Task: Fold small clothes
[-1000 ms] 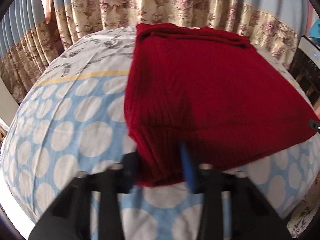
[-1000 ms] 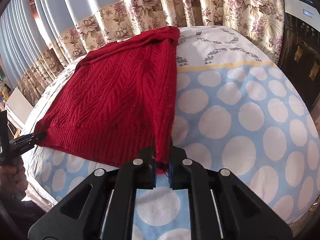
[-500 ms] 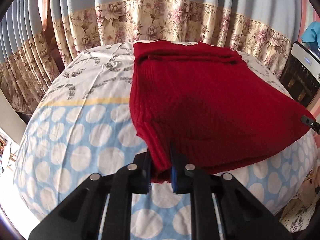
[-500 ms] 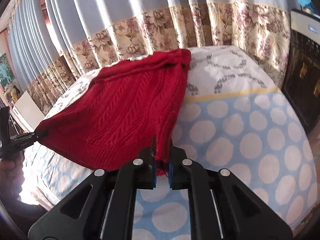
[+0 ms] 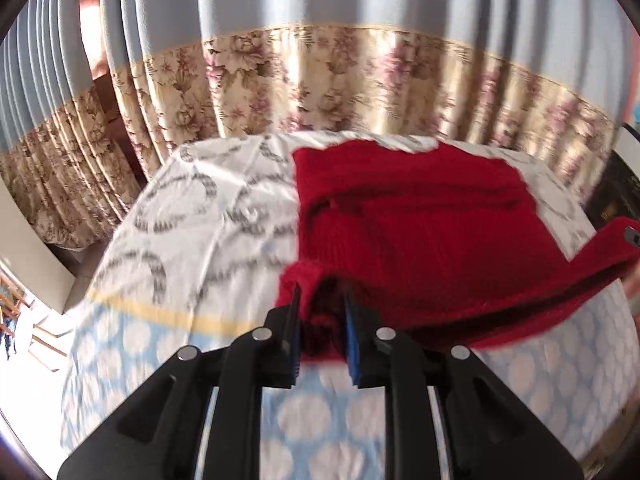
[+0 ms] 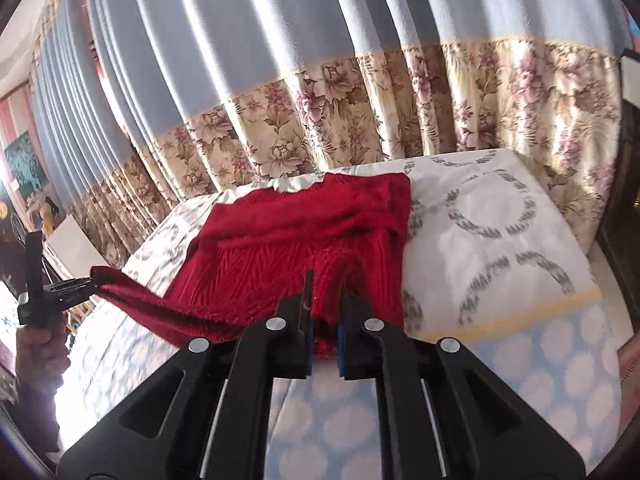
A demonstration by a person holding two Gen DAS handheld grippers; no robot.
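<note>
A red knitted sweater (image 5: 420,232) lies on the bed, its far part flat near the curtain and its near hem lifted. My left gripper (image 5: 321,304) is shut on the hem's left corner. My right gripper (image 6: 325,292) is shut on the hem's right corner of the sweater (image 6: 304,236). The hem hangs stretched between them above the bed. The left gripper also shows at the left edge of the right wrist view (image 6: 86,283), with the hand that holds it below.
The bed sheet (image 5: 192,220) is white with grey rings at the far end and blue with white dots (image 6: 540,364) near me. Blue and floral curtains (image 5: 320,80) hang right behind the bed. A dark appliance (image 6: 628,200) stands at the right.
Both grippers have lifted the sweater's hem and carried it forward toward the curtain end. The left gripper closed on the hem a second ago.
</note>
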